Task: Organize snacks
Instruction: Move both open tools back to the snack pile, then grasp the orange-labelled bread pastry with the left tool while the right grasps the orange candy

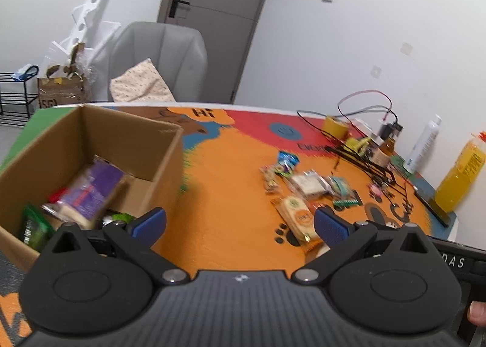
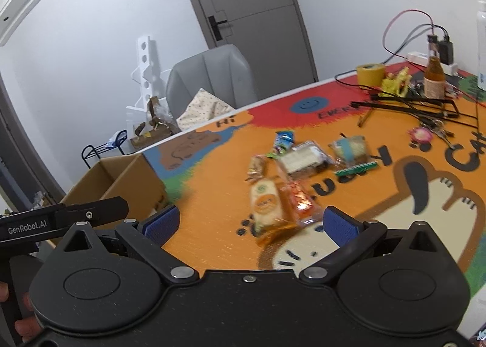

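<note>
A brown cardboard box stands open on the table's left end, also seen in the right wrist view. Inside it lie a purple packet and a green packet. Several snacks lie loose on the orange mat: an orange-labelled packet, a white cracker packet, a blue packet and a teal-banded one. My left gripper is open and empty between box and snacks. My right gripper is wide open, empty, just short of the orange-labelled packet.
At the table's far right are a yellow tape roll, tangled black cables, a brown bottle, a white spray bottle and a yellow juice bottle. Keys with a pink charm lie nearby. A grey chair stands behind.
</note>
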Available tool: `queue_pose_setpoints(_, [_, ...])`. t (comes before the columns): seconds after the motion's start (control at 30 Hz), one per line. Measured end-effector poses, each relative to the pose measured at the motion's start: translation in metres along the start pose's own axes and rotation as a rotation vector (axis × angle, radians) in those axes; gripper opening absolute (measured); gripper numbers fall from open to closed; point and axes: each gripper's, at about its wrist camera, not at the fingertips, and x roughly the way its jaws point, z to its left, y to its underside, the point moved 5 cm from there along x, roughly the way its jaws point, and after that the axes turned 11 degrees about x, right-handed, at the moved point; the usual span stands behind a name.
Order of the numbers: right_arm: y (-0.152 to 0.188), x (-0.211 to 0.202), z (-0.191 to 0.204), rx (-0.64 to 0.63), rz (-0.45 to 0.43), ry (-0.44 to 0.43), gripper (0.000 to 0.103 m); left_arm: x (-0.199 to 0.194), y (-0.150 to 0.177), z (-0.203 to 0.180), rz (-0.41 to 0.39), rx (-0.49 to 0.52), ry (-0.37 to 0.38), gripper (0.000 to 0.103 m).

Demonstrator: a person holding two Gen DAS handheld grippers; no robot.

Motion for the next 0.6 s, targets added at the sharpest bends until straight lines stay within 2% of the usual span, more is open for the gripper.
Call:
queue_pose_setpoints(0.33, [-0.005,-0.002,-0.040,0.034,-0.011,0.032,0.102,0.021,-0.001,-0.030,0.001,0.013,0.040,0.103])
queue_pose_setpoints(0.6, [-0.005,0.014,-0.061,0.067,0.020,0.024,0.085,0.042,-0.001,-0.046,0.015,0.017,0.057,0.100])
